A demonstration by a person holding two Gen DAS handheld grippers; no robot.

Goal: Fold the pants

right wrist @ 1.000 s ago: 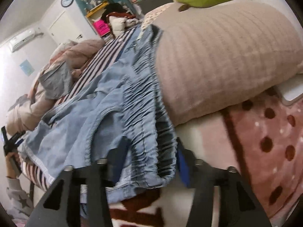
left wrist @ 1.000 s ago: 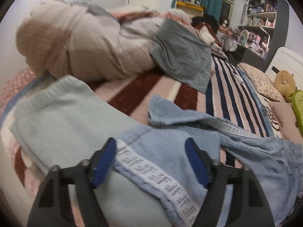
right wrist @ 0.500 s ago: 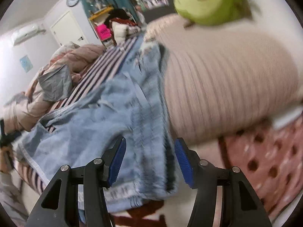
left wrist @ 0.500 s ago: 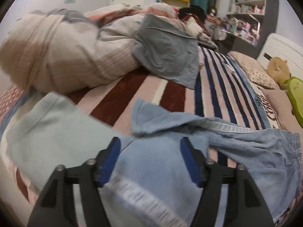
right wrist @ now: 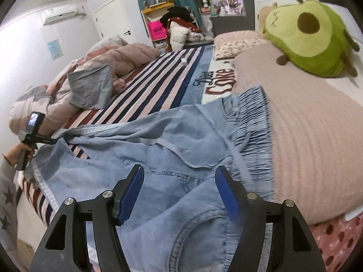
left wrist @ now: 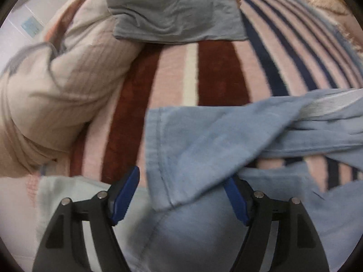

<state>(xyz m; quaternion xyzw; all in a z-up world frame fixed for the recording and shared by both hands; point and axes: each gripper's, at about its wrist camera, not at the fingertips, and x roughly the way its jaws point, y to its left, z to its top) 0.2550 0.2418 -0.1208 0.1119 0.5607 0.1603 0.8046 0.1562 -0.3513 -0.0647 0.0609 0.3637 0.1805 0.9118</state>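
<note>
Light blue denim pants [right wrist: 172, 158] lie spread and rumpled across the striped bed, with the gathered elastic waistband [right wrist: 251, 131] against a beige pillow. In the left wrist view a pant leg end [left wrist: 204, 140] lies folded over, its hem between my fingers. My left gripper [left wrist: 181, 195] is open just over that leg end. It also shows far left in the right wrist view [right wrist: 34, 131]. My right gripper [right wrist: 179, 188] is open, hovering over the pants' seat near the waistband, holding nothing.
A beige pillow [right wrist: 306, 136] with a green avocado plush [right wrist: 306, 36] lies right of the waistband. A crumpled duvet [left wrist: 56, 90] and a grey cloth [left wrist: 172, 11] lie at the far side. A pale mint garment [left wrist: 68, 192] lies under my left gripper.
Both grippers lifted and tilted. The left one moved forward over the far leg's hem. The right one pulled back from the waistband edge and now looks across the whole pants.
</note>
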